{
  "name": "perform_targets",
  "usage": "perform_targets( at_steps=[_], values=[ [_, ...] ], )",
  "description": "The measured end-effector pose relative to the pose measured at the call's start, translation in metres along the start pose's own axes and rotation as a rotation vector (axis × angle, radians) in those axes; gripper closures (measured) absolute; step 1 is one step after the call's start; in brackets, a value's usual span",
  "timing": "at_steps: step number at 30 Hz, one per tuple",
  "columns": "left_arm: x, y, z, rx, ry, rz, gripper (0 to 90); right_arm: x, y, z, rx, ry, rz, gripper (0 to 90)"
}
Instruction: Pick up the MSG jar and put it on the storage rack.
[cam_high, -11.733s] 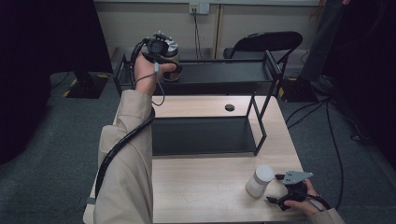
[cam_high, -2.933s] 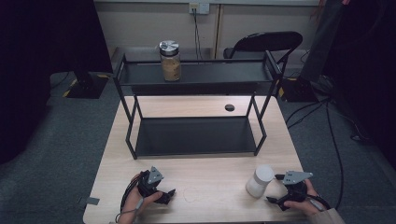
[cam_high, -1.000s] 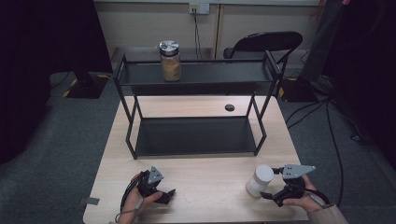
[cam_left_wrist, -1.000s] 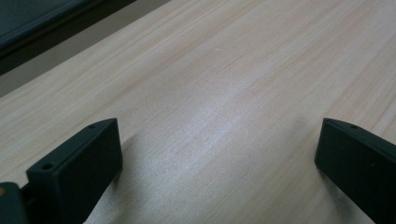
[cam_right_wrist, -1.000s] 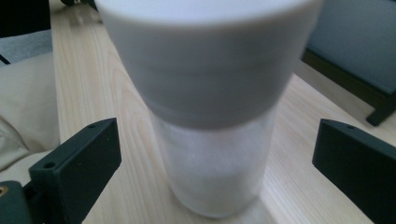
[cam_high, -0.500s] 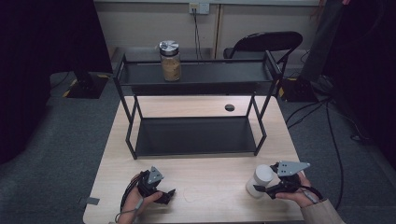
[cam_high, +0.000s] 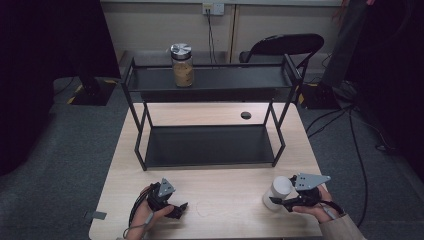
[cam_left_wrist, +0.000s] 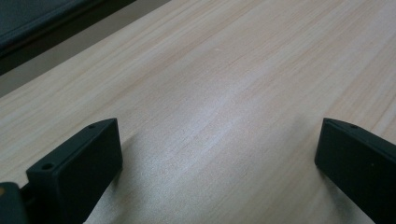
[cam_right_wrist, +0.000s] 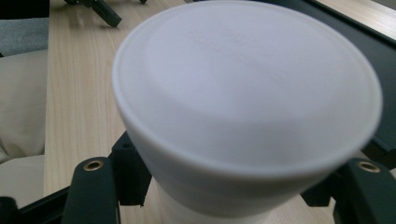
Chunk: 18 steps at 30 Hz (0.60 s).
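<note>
A white jar (cam_high: 278, 192) with a broad, flat white lid stands upright on the tabletop (cam_high: 225, 190) near its front right corner, in front of the black rack (cam_high: 210, 145). The right gripper (cam_high: 280, 202) clasps its body just below the lid, pads pressing both sides.

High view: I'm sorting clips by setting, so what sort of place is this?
Probably a lab or office set up for recording: a plain wooden table with a black two-tier rack, a folding chair, and cables across grey carpet.
</note>
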<state>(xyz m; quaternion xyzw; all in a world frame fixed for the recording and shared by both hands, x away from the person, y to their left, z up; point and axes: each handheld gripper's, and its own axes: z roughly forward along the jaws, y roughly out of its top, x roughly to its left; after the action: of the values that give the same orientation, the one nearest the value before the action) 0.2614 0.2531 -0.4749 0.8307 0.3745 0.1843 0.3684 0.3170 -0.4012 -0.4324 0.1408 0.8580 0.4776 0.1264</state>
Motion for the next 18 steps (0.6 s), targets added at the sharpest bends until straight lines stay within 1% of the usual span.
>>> perform_targets(
  at_steps=[3,8,10,15,18],
  values=[
    [0.0,0.0,0.0,0.0,0.0,0.0,0.0,0.0,0.003,-0.001,-0.004,0.009,0.015,34.0],
    [0.0,0.0,0.0,0.0,0.0,0.0,0.0,0.001,0.018,-0.004,0.006,0.02,0.017,34.0],
    [0.0,0.0,0.0,0.001,0.0,0.001,0.0,0.0,0.023,-0.006,0.008,0.026,0.026,34.0],
    [0.0,0.0,0.0,0.0,0.0,0.0,0.0,-0.005,0.042,-0.009,0.019,0.048,0.041,34.1],
    [0.0,0.0,0.0,0.0,0.0,0.0,0.0,-0.008,0.055,-0.012,0.022,0.059,0.038,34.1]
  ],
)
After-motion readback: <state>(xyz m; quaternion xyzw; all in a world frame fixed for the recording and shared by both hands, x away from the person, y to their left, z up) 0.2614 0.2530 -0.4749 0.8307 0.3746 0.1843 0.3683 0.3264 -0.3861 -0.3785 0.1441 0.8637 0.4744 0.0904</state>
